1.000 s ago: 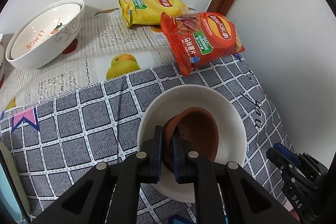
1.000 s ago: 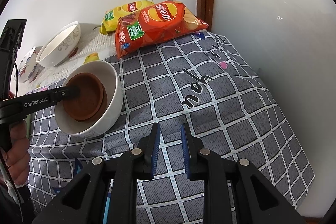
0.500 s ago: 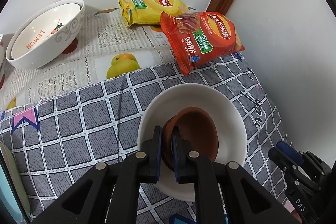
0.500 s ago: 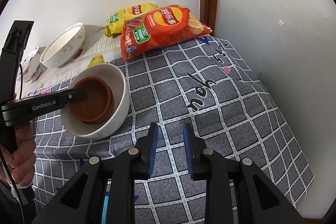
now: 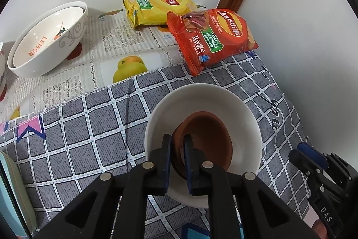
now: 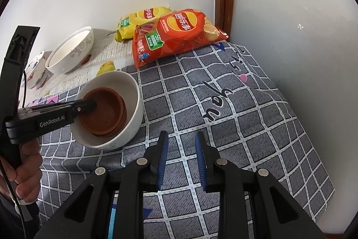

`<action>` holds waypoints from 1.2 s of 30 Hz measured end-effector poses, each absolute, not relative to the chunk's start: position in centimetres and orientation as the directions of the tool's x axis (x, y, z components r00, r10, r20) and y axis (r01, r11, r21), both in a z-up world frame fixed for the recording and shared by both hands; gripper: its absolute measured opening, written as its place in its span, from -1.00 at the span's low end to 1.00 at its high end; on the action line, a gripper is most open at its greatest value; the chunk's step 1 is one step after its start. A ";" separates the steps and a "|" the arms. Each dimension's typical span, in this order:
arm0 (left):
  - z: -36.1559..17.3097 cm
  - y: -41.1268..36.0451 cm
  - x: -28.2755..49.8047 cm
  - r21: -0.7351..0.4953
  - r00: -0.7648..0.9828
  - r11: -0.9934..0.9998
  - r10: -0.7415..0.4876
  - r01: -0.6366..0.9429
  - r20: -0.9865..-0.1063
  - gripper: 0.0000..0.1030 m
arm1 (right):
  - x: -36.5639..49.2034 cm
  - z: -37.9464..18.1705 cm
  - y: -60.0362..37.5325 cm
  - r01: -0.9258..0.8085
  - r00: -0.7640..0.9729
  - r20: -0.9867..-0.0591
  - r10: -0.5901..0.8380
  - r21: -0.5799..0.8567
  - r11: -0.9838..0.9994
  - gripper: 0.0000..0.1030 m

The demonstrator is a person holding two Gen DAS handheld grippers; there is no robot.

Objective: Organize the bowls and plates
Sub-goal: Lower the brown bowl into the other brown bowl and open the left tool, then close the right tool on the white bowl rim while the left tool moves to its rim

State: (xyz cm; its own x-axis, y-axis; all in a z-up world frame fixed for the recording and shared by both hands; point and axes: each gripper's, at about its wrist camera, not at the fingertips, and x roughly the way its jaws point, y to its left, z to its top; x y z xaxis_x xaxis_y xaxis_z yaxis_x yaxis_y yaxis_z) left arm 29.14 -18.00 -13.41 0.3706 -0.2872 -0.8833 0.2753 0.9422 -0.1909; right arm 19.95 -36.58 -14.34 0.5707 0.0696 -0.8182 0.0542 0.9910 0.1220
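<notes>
Sitting low and centre in your left wrist view, the white bowl (image 5: 243, 113) stands upright on the checked cloth (image 5: 73, 127), mouth up, with the brown bowl (image 5: 208, 138) nested inside and tilted toward the left gripper (image 5: 177, 145). Being round, neither has a long axis. Your left gripper's jaws have just been opening slightly; they straddle the brown bowl's near rim, barely parted, and you cannot tell whether the pads press it. In the right wrist view, your right gripper (image 6: 181, 147) hangs narrowly parted over bare cloth at lower centre, holding nothing. Two chip bags (image 6: 179, 37) lie at upper centre.
</notes>
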 end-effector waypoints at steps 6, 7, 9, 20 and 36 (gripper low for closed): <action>-12.7 -17.9 28.8 -0.178 0.379 0.945 -0.276 0.274 -0.883 -0.72 | 20.1 -13.9 -36.5 0.052 0.582 -0.810 0.077 0.131 0.990 -0.52; -12.6 -17.8 28.7 -0.179 0.382 0.945 -0.278 0.273 -0.881 -0.72 | 20.1 -13.7 -36.4 0.050 0.585 -0.807 0.082 0.136 0.989 -0.52; -11.9 -17.5 28.5 -0.179 0.395 0.946 -0.279 0.271 -0.875 -0.72 | 20.2 -13.5 -36.2 0.044 0.588 -0.804 0.090 0.142 0.989 -0.52; -10.4 -14.9 28.8 -0.195 0.421 0.957 -0.272 0.216 -0.865 -0.59 | 22.4 -12.7 -34.2 -0.026 0.585 -0.793 0.168 0.189 0.982 -0.51; -12.8 -14.7 29.5 -0.200 0.368 0.958 -0.265 0.205 -0.891 -0.56 | 25.7 -15.3 -32.2 -0.042 0.494 -0.850 0.184 0.188 0.981 -0.50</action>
